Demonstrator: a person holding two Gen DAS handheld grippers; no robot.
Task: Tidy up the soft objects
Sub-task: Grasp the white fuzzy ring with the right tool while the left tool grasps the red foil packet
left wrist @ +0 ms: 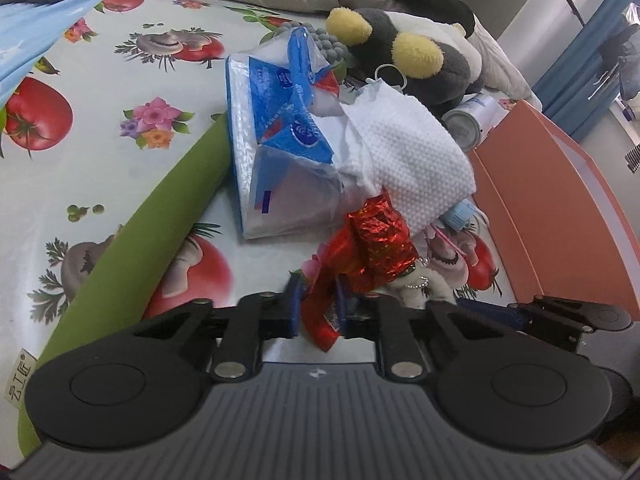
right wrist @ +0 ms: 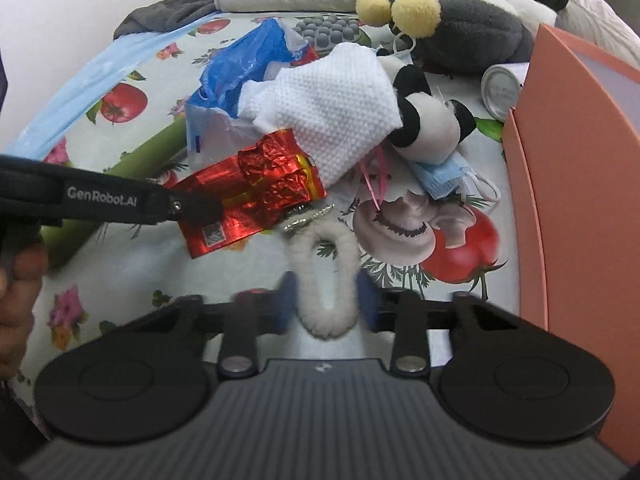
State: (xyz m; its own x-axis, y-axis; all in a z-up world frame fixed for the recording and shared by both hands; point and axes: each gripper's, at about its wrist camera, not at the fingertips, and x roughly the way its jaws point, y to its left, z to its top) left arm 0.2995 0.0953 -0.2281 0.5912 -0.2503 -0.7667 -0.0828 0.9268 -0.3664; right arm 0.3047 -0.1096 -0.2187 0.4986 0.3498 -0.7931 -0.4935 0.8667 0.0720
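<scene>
The left gripper (left wrist: 318, 306) pinches the red foil packet (left wrist: 376, 240) at lower centre, while the right gripper (right wrist: 326, 300) brackets the fuzzy white toy (right wrist: 326, 276) loosely, unclosed; slick foil may slip free.

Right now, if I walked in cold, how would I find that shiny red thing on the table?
Start at the tall orange box on the right edge of the fruit-print tablecloth, then look left past the panda plush to the white dimpled cloth. Just below that cloth lies the red foil packet, with the left gripper closed on one end. It is the only crinkly, metallic thing there.
</scene>
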